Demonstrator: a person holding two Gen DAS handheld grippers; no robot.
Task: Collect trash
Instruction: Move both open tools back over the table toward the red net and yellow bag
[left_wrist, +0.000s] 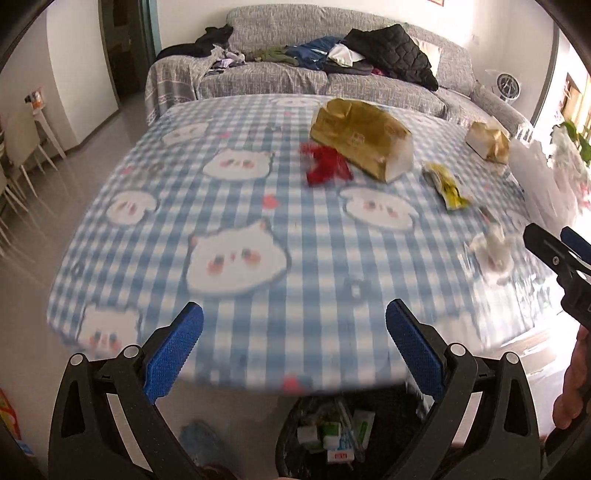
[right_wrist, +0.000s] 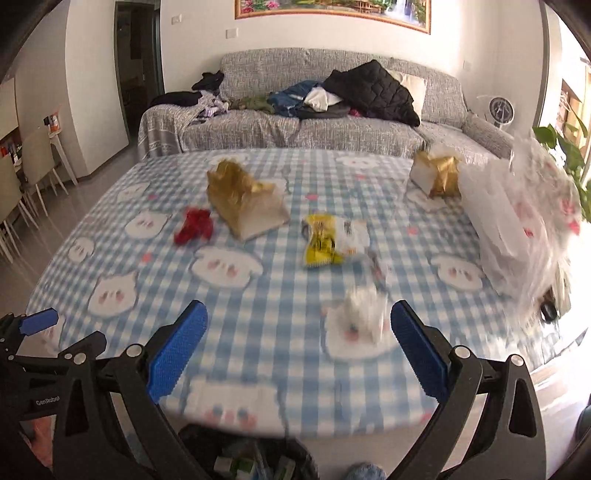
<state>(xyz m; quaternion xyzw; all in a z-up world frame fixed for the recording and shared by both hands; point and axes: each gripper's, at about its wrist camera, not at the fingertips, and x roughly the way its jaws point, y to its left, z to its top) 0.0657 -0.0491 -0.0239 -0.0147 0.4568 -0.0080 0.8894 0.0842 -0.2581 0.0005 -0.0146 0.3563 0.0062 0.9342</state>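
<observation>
we can read only one marking: "genrobot", in small pale letters on the black body of the left gripper (right_wrist: 48, 339), seen at the lower left edge of the right wrist view. the yellow snack wrapper (right_wrist: 325, 240) on the table carries dark print, but blur keeps us from reading it. the small cartons in the trash bin (left_wrist: 332, 435) below the table edge show green, blue and red labels, too blurred for us to make out.

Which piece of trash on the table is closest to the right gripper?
The crumpled white tissue, just ahead of the right gripper; the yellow wrapper and red wrapper lie farther back.
</observation>
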